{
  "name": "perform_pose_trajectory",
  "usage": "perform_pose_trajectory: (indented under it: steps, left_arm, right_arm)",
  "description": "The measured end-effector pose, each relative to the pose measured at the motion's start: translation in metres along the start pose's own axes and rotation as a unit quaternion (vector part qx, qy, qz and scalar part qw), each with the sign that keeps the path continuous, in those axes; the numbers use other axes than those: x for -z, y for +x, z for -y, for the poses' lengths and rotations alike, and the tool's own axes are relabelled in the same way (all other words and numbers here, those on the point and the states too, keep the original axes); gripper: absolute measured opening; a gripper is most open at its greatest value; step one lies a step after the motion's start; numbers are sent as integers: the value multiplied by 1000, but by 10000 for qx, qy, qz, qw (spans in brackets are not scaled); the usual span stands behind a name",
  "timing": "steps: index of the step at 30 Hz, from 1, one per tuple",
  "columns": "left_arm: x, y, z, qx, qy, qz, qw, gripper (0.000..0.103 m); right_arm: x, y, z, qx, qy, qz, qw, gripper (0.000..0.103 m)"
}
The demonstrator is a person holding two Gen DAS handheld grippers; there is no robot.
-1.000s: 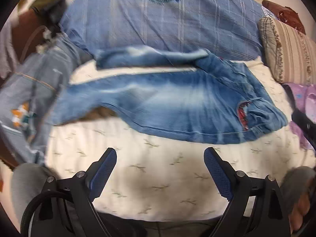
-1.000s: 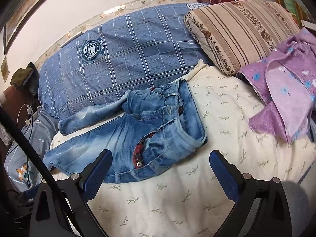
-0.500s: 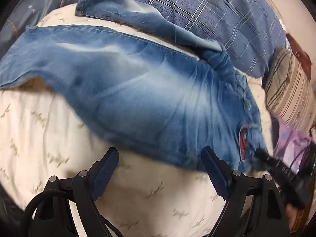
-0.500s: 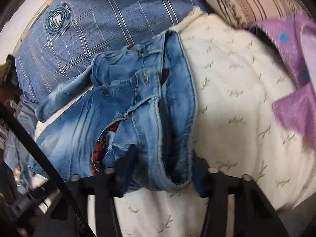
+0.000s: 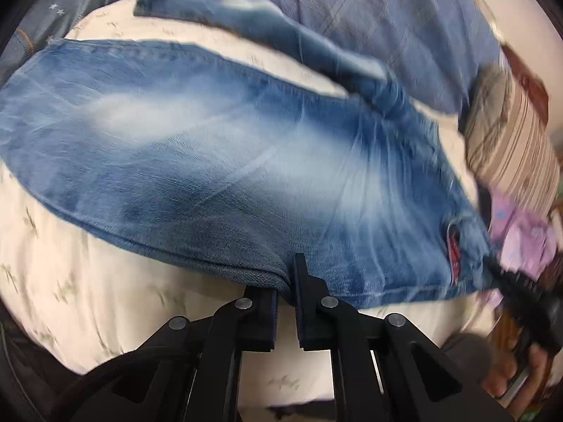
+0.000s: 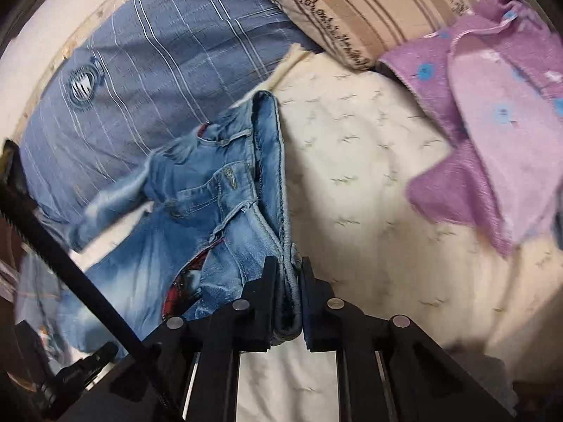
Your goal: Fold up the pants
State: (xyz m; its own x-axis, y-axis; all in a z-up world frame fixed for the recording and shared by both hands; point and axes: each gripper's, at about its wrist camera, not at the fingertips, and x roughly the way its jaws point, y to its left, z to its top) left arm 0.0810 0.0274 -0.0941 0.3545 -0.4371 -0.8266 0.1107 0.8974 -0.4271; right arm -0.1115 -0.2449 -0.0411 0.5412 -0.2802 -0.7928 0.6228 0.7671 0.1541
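Faded blue jeans (image 5: 218, 161) lie spread across a cream bedsheet (image 5: 88, 292), legs to the left, waist to the right. My left gripper (image 5: 285, 281) is shut on the near side seam of the jeans at thigh height. In the right wrist view the jeans' waist (image 6: 225, 190) is bunched, with red plaid lining showing. My right gripper (image 6: 288, 274) is shut on the waistband's near corner. The right gripper also shows at the right edge of the left wrist view (image 5: 517, 292).
A blue plaid pillow (image 6: 151, 56) lies behind the jeans. A striped beige pillow (image 6: 369, 3) sits at the back right. A purple garment (image 6: 492, 133) lies on the sheet to the right. Another grey-blue garment (image 5: 42, 24) lies at the far left.
Both grippers moved down to the jeans and went from open to shut, the left on the side seam, the right on the waistband.
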Motion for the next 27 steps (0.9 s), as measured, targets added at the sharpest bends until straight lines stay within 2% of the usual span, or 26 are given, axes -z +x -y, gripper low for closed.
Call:
perform_pose_trajectory:
  steps: [1, 3, 5, 6, 7, 8, 9, 13, 20, 27]
  left_arm:
    - [4, 3, 0, -126, 93, 45, 9999, 10]
    - [6, 6, 0, -216, 144, 182, 9995, 11]
    - [7, 4, 7, -356, 312, 220, 9986, 27]
    - [11, -1, 13, -390, 420, 221, 9981, 37]
    - [15, -6, 18, -369, 533, 269, 9975, 42]
    - [17, -11, 24, -380, 658, 335, 9965, 43]
    - [24, -19, 29, -432, 791, 394, 9952, 45]
    - [36, -44, 39, -502, 1210, 701, 9889, 47]
    - [31, -110, 44, -323, 1200, 1287, 9839, 54]
    - [0, -114, 55, -297, 1265, 1599, 9785, 57]
  right_arm:
    - [3, 5, -6, 188, -143, -68, 9997, 11]
    - [11, 29, -20, 648, -595, -469, 9950, 17]
    - [15, 33, -28, 958, -722, -472, 9917, 27]
    - [16, 28, -32, 1107, -794, -303, 9902, 44]
    - [17, 22, -36, 1188, -842, -149, 9892, 56]
    - [19, 14, -40, 1346, -879, 115, 9869, 78]
    - [20, 7, -43, 1386, -916, 289, 9857, 80]
    - [24, -15, -64, 1380, -1228, 781, 9797, 80]
    - [21, -36, -80, 1080, -1383, 1016, 9792, 80]
    - [11, -44, -105, 994, -1586, 1175, 9753, 80]
